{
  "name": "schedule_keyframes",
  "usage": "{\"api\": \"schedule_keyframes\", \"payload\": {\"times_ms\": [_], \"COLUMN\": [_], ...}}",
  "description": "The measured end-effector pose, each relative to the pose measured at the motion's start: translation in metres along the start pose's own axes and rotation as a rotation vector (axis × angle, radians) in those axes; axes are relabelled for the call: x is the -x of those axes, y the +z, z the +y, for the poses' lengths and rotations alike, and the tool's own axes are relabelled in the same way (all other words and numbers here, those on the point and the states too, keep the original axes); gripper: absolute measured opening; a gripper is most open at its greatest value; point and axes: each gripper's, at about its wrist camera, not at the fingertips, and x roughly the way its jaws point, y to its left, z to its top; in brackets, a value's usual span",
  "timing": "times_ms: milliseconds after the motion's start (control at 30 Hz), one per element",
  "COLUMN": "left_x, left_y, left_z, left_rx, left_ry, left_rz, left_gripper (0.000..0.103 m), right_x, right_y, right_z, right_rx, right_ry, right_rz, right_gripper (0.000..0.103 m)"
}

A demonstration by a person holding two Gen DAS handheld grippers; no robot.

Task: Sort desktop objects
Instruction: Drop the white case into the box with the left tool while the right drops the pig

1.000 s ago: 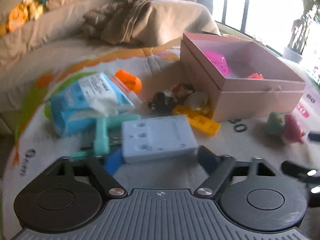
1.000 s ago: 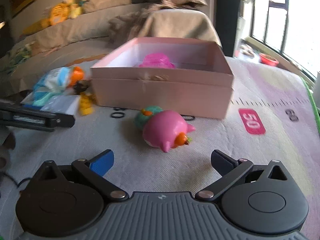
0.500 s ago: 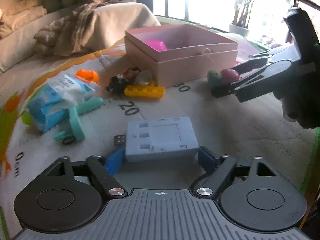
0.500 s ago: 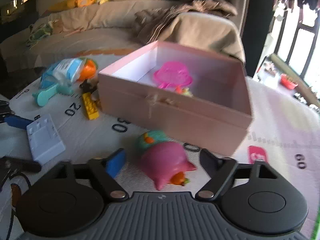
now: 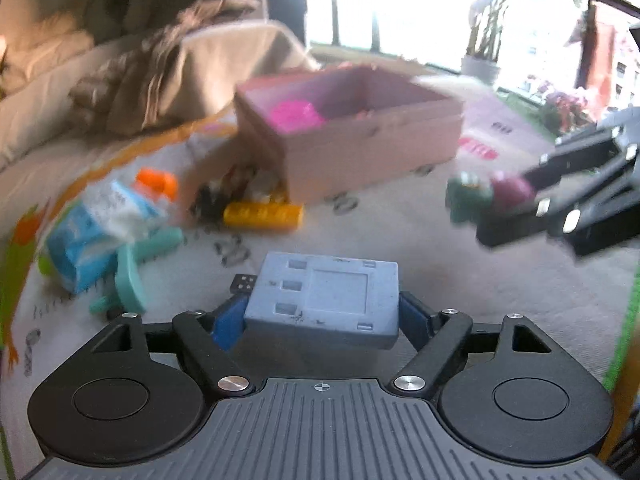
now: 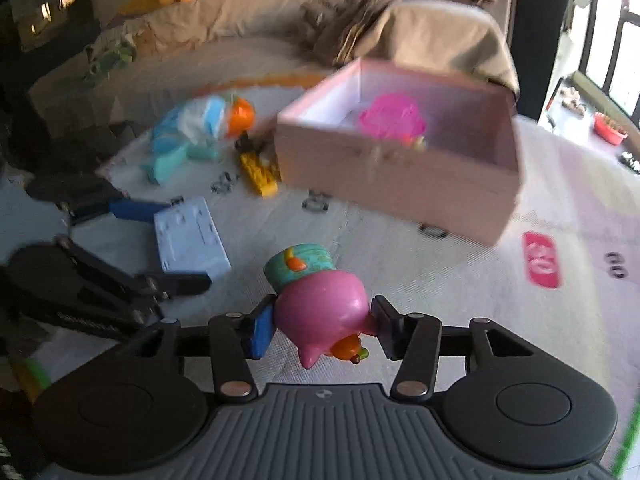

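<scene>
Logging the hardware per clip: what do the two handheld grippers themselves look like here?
Both match: a dark grey ribbed body with a small crosshair mark, two black round housings, black linkage bars with silver pivot pins. The left gripper has blue pads on both fingers. The right gripper shows a blue pad on one finger; the other looks dark. No cables or sleeves are visible.

The left tongs (image 5: 322,316) and right tongs (image 6: 322,326) are black, with ribbed grey bodies, round discs, silver screws and blue pads (image 6: 262,330).
</scene>
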Motion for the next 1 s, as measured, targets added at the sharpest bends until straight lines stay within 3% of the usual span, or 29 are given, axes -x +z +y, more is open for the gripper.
{"api": "schedule_keyframes", "payload": {"times_ms": [133, 267, 500, 567, 700, 867, 1000], "left_x": [0.027, 0.022, -0.051, -0.068, -0.056, -0.027, -0.025], "left_y": [0.041, 0.085, 0.136, 0.141, 0.122, 0.070, 0.035], "left_z": [-0.005, -0.010, -0.005, 0.002, 0.016, 0.026, 0.029], "left_rx": [-0.075, -0.184, -0.177, -0.152, -0.115, -0.097, -0.071], "left_ry": [0.010, 0.028, 0.010, -0.036, -0.043, -0.027, -0.024], "left_rz": [-0.174, -0.285, -0.256, -0.204, -0.204, -0.165, -0.110], "left_gripper": [0.084, 0.084, 0.085, 0.091, 0.097, 0.100, 0.100], "right_x": [0.053, 0.068, 0.007, -0.016, -0.042, -0.039, -0.022], "right_y": [0.026, 0.067, 0.118, 0.129, 0.135, 0.108, 0.086], "right_z": [-0.014, -0.035, -0.081, -0.095, -0.112, -0.097, -0.073], "right_rx": [-0.051, -0.059, -0.136, -0.161, -0.234, -0.156, -0.120], "right_ry": [0.024, -0.081, -0.204, -0.214, -0.216, -0.267, -0.222], "right_rz": [-0.166, -0.286, -0.242, -0.210, -0.176, -0.177, -0.175], "right_gripper": [0.050, 0.050, 0.051, 0.053, 0.055, 0.055, 0.055]}}
